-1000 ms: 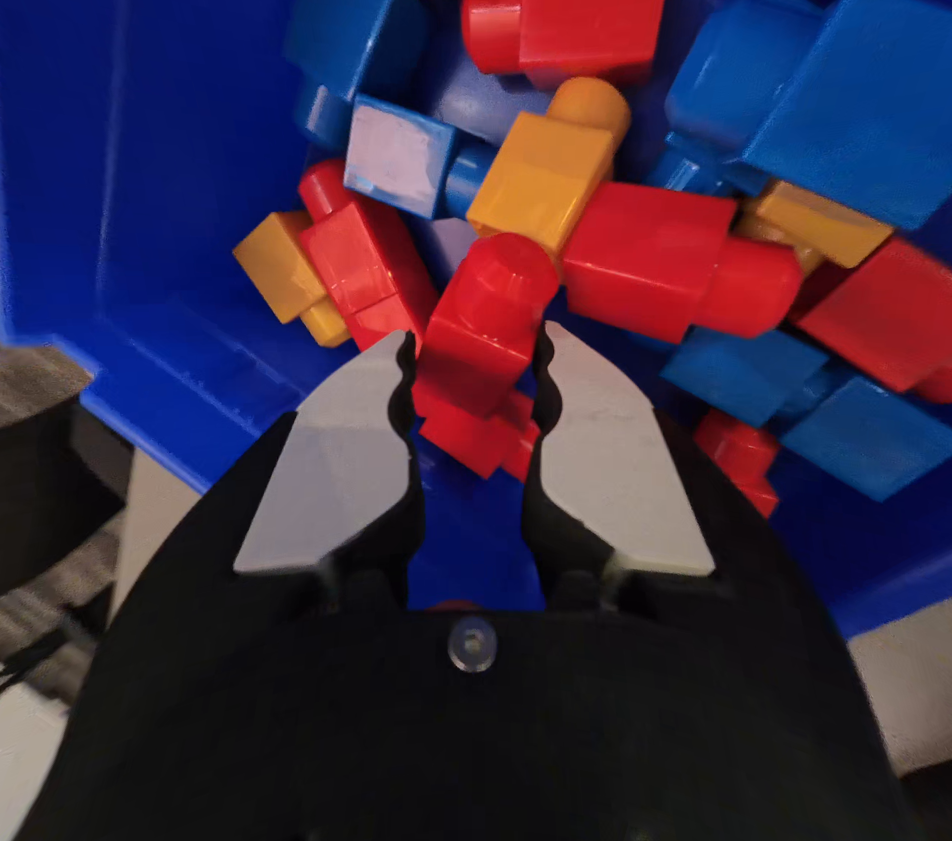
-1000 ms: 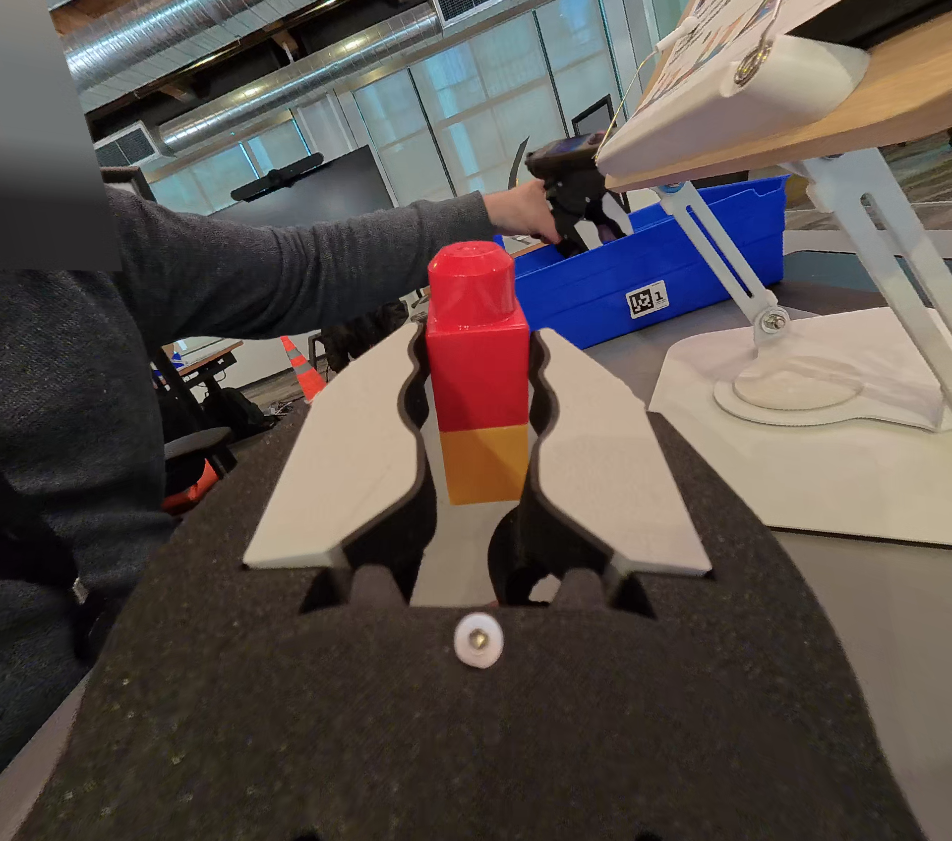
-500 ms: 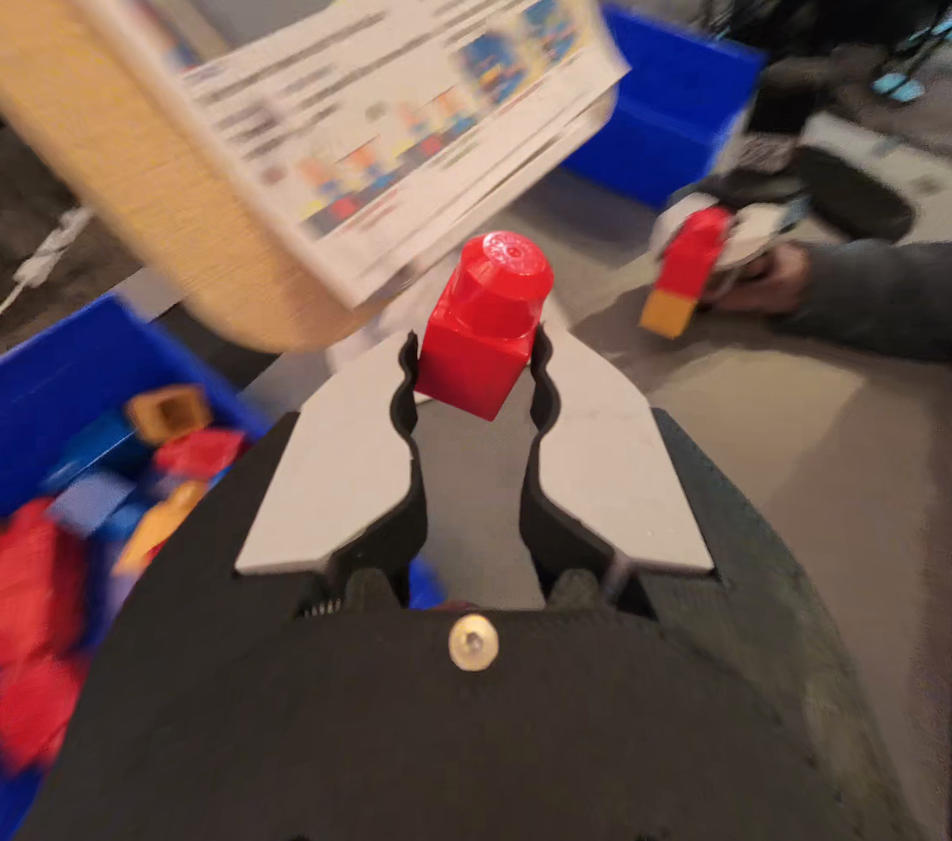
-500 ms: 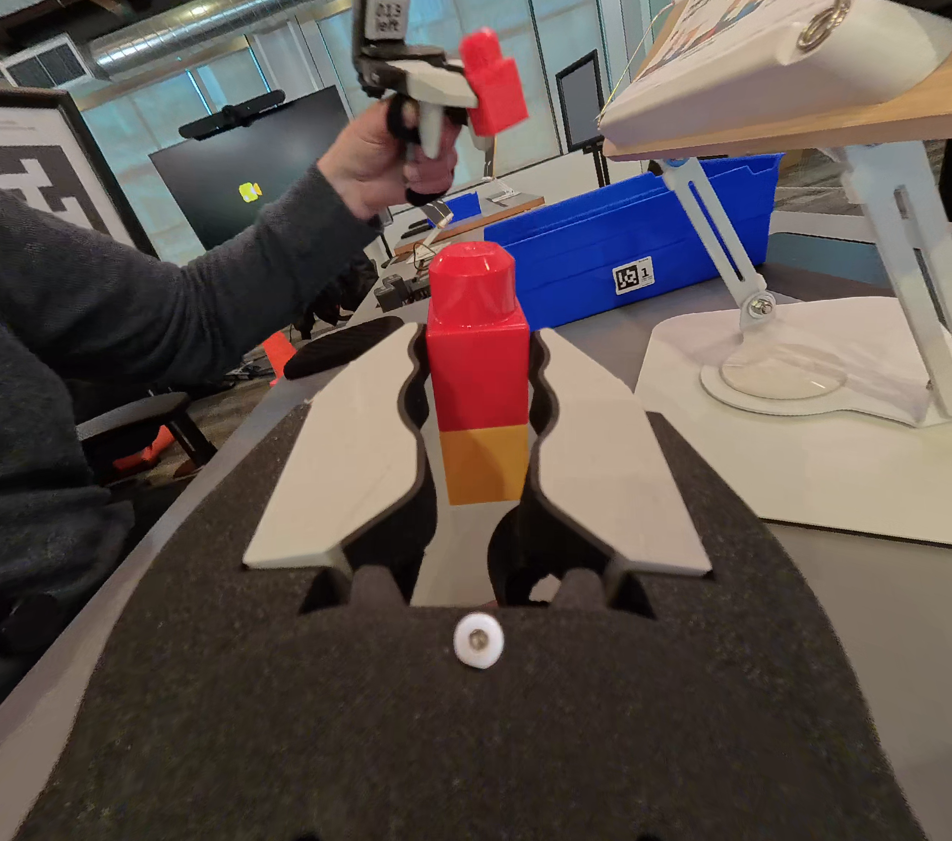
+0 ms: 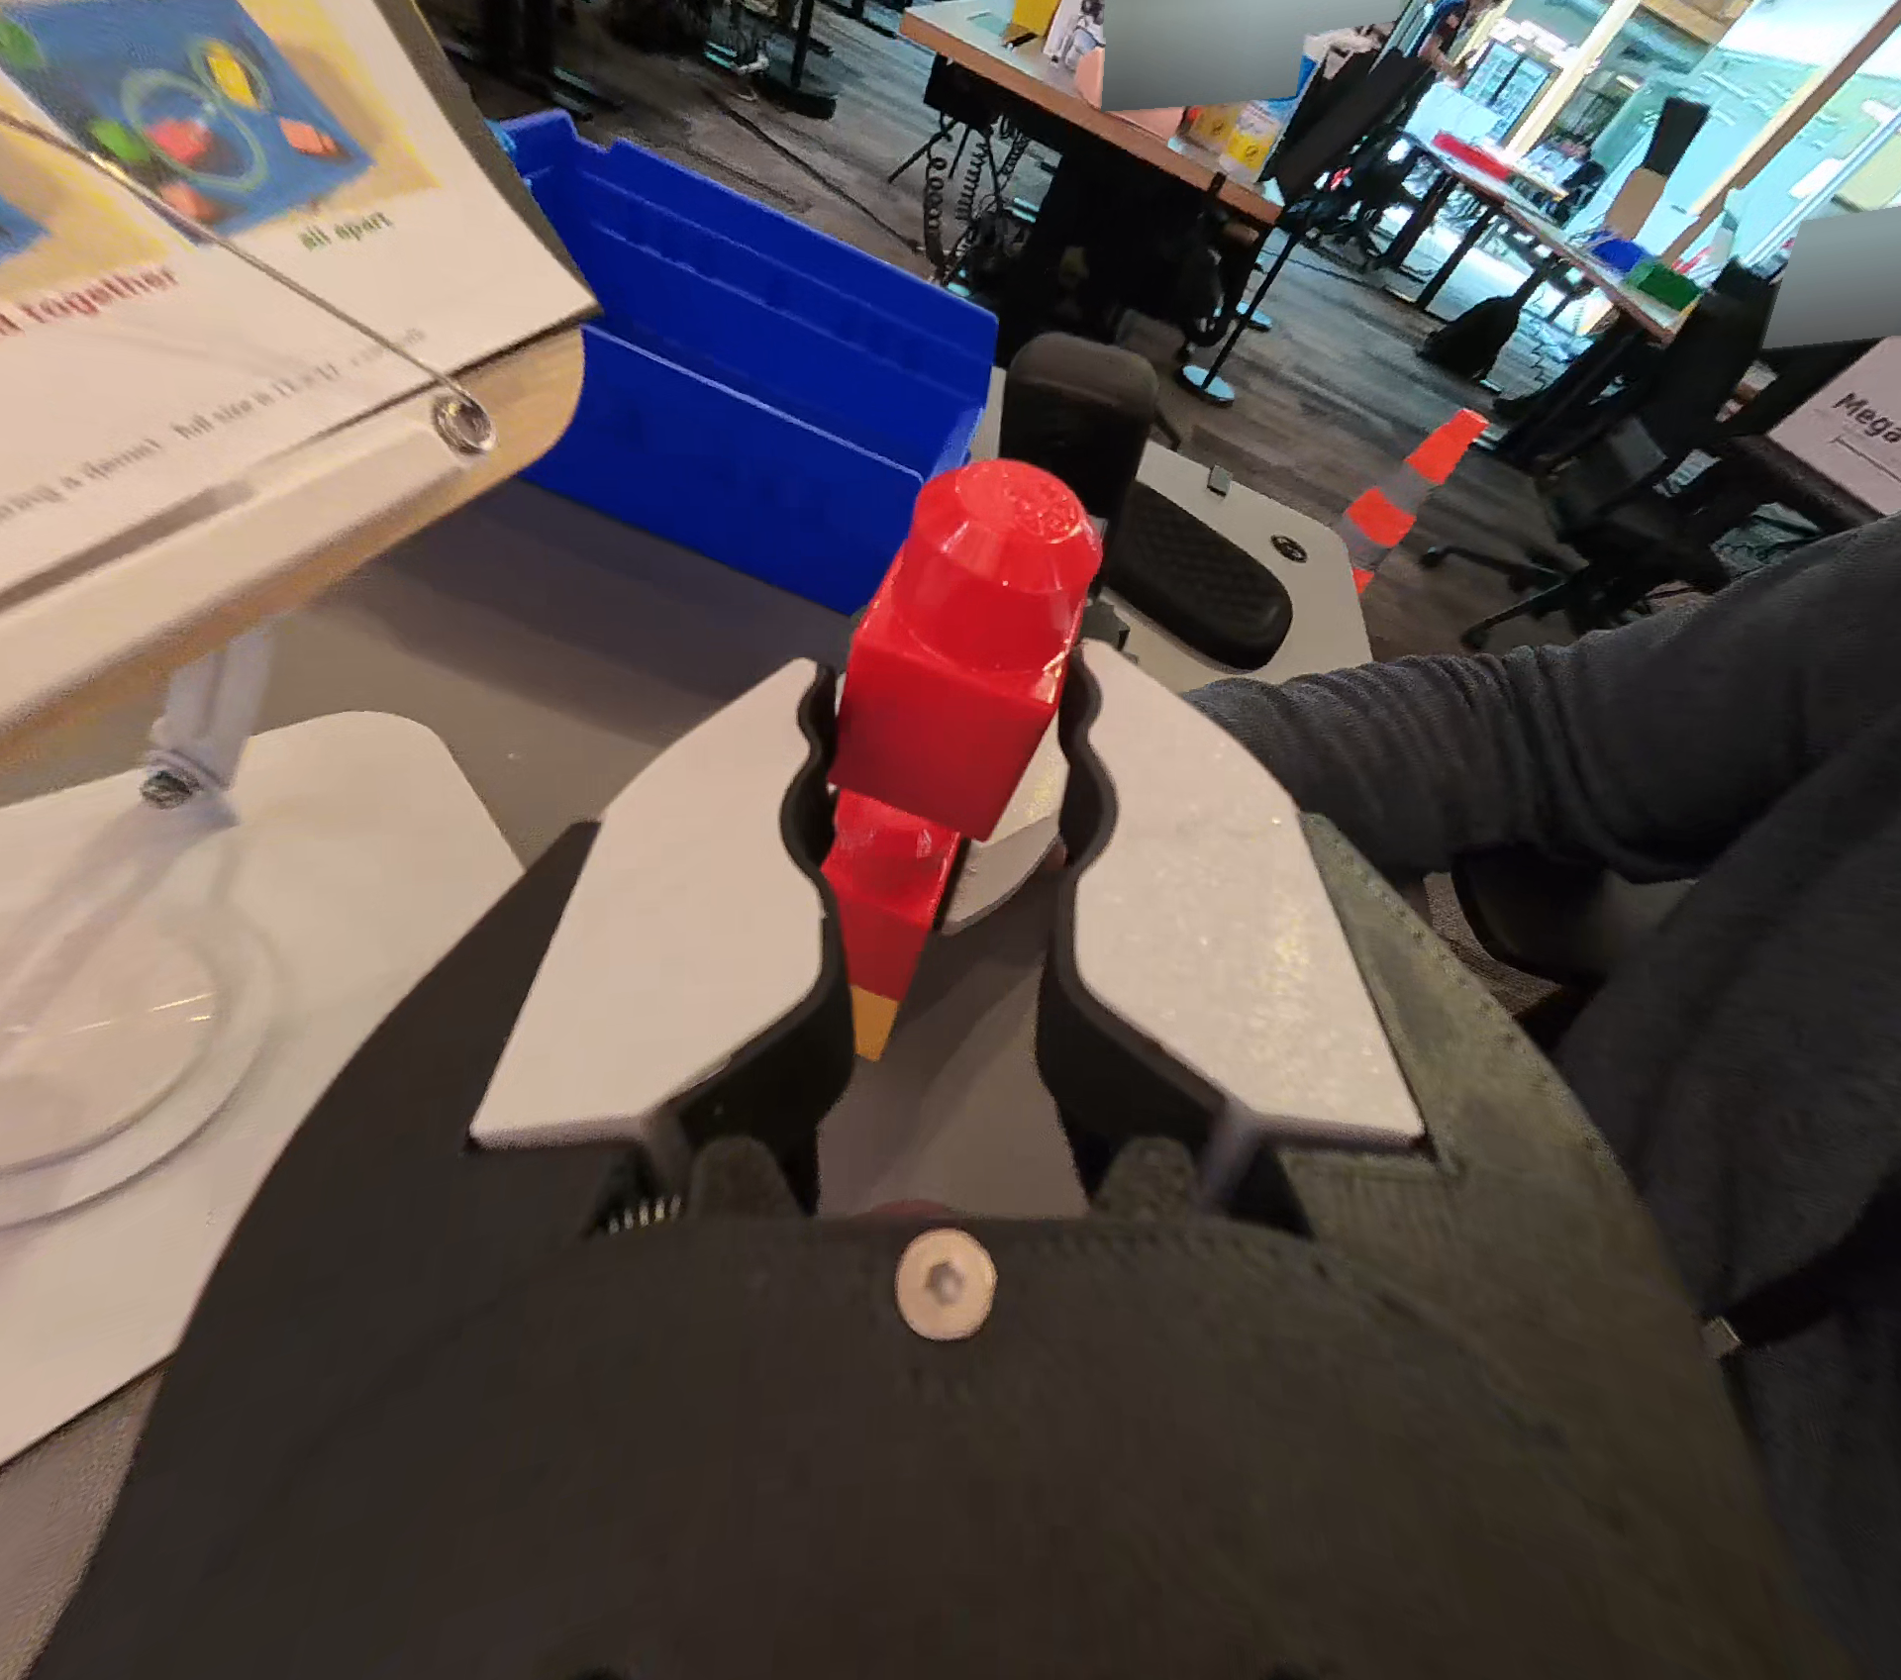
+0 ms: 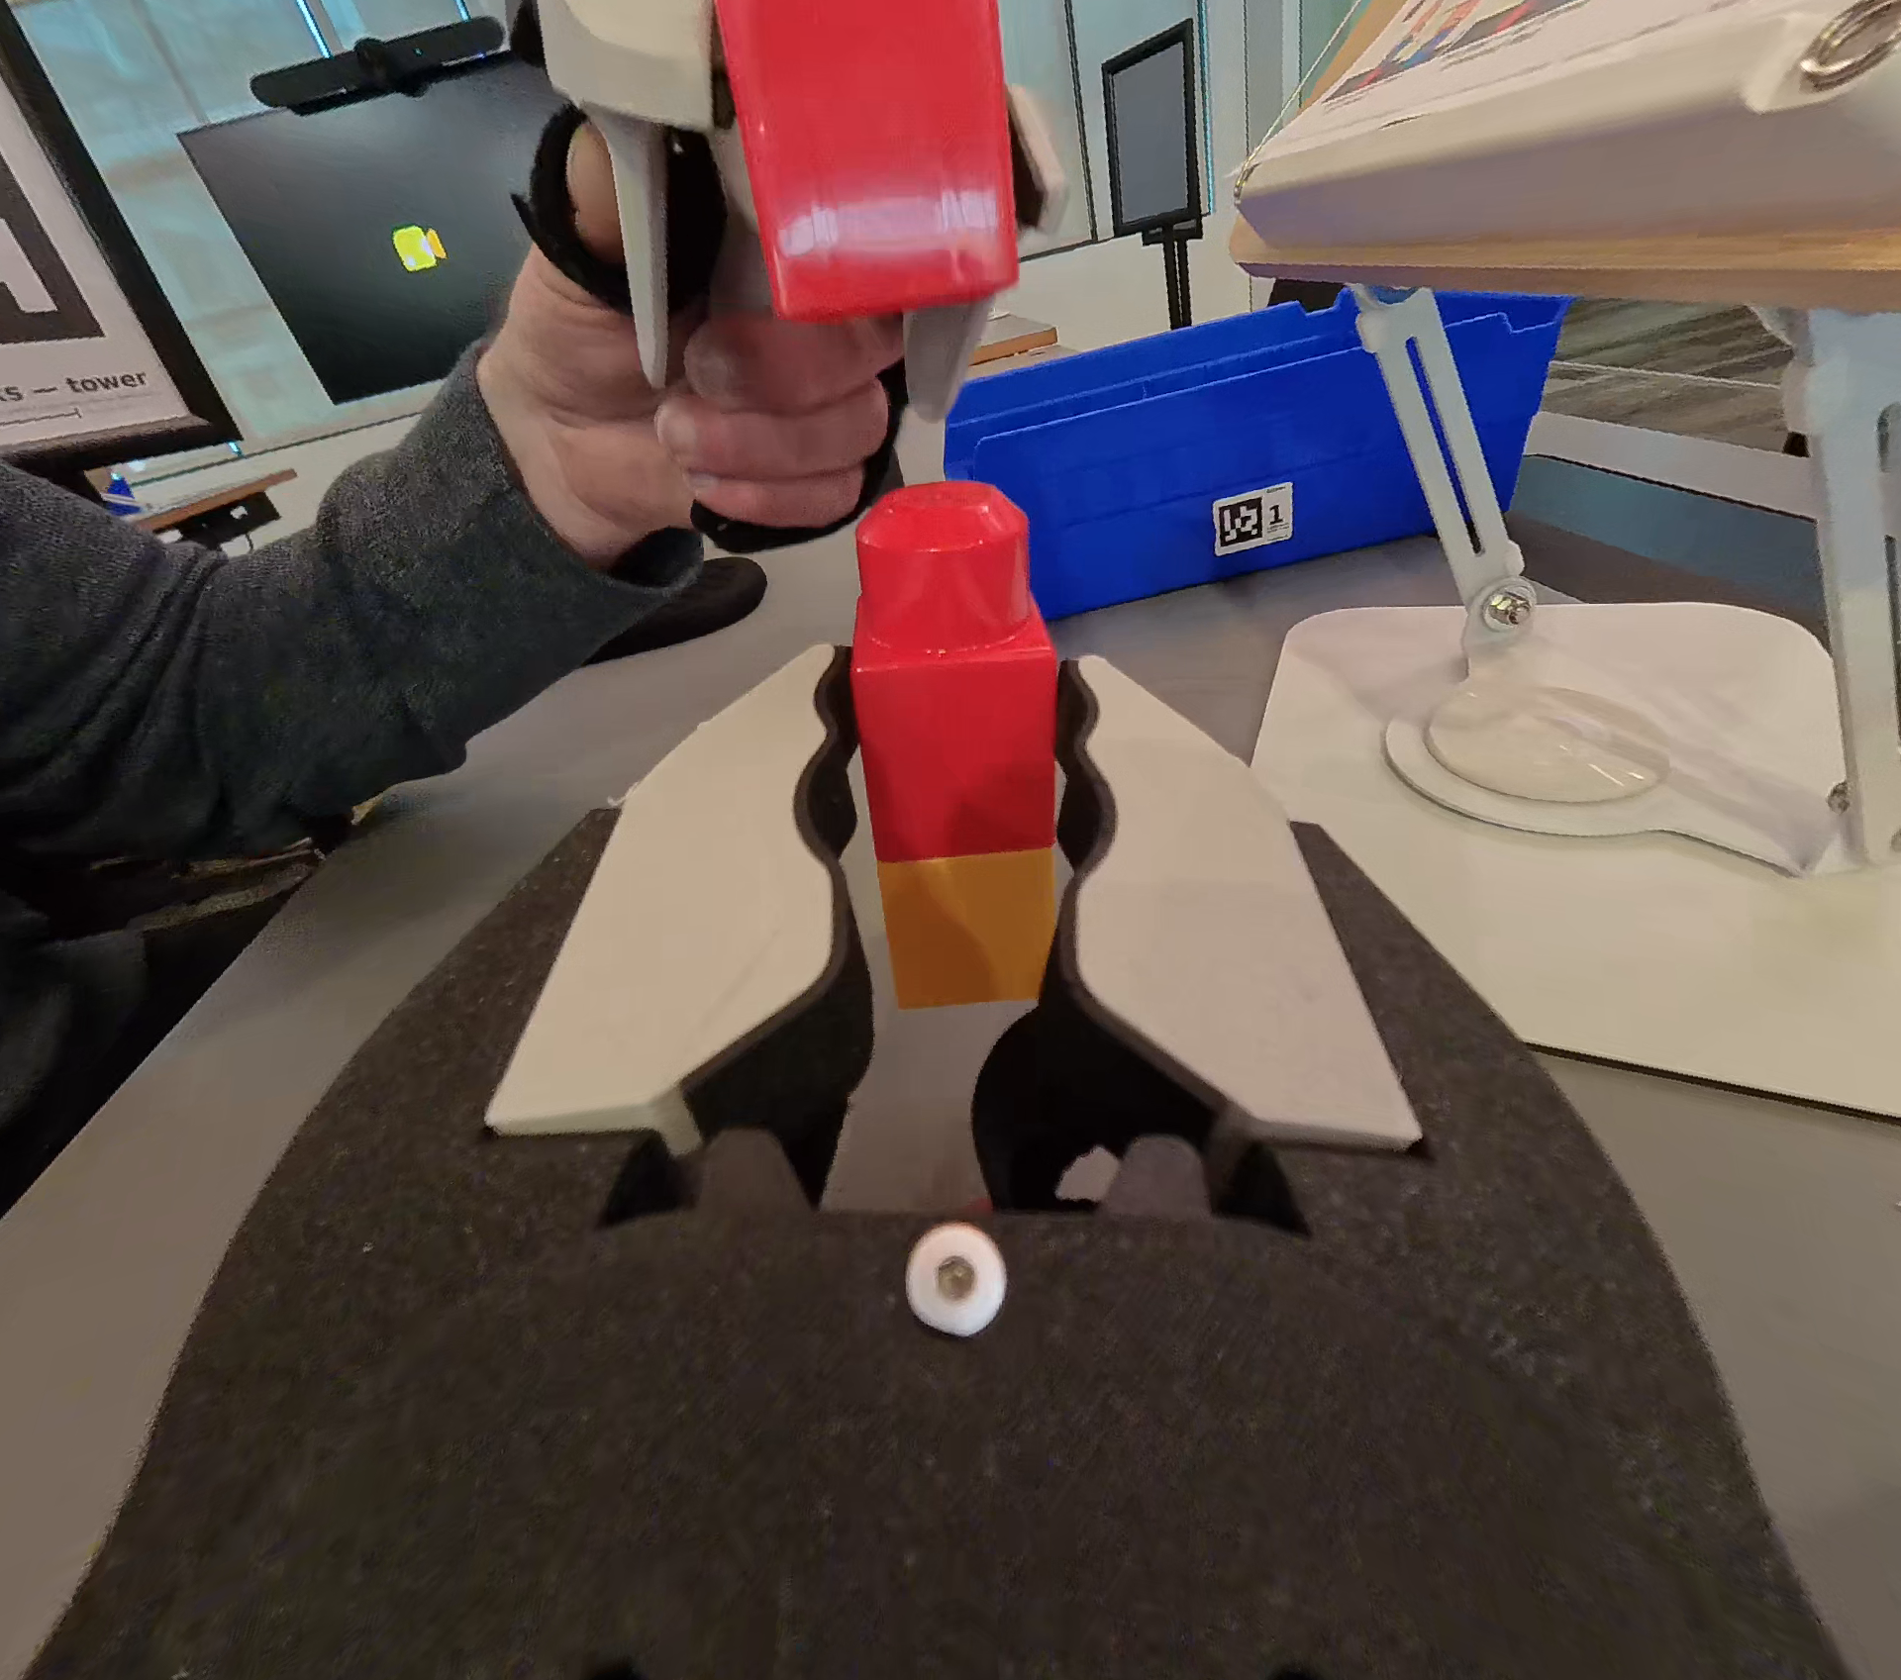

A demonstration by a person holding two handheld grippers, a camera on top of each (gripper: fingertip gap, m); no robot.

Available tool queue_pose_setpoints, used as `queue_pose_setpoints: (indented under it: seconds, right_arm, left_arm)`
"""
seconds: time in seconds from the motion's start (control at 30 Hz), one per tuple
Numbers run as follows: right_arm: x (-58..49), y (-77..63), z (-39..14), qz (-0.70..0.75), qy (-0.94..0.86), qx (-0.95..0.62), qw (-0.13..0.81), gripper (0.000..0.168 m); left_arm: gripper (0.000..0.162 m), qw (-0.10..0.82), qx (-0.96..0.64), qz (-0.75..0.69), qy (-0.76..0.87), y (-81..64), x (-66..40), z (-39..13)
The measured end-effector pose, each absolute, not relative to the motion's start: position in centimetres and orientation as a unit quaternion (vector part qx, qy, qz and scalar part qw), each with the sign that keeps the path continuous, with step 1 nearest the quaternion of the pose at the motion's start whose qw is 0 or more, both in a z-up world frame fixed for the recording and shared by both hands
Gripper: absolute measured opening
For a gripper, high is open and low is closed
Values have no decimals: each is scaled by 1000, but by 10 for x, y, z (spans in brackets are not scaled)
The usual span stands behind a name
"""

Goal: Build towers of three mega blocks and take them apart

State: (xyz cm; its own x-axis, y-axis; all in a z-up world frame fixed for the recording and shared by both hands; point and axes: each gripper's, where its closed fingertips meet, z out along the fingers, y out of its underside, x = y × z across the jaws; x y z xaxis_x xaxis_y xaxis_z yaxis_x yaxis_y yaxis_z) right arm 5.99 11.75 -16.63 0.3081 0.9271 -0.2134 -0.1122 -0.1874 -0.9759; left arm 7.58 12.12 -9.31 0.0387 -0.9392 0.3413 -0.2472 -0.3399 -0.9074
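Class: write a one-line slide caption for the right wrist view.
Right gripper steadies a red-on-orange stack while a second red block hovers just above it.

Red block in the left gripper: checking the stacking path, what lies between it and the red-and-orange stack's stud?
Nothing: the right wrist view shows only bare air between the held red block and the stack's stud.

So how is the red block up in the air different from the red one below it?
The upper red block is held alone in the left gripper above the stack; the lower red block sits in the right gripper.
The upper red block has nothing under it; the lower red block is joined onto an orange block.
The upper red block looks bigger only because it is nearer.
Both are red, single-stud, upright.
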Motion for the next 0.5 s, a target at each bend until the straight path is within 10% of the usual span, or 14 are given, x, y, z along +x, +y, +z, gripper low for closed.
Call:
queue_pose_setpoints:
  seconds: [0.5]
  right_arm:
    - [56, 116, -170, 463, -353, -607, 541, 36]
  left_arm:
    - [40, 311, -641, -509, 483, 118, 80, -129]
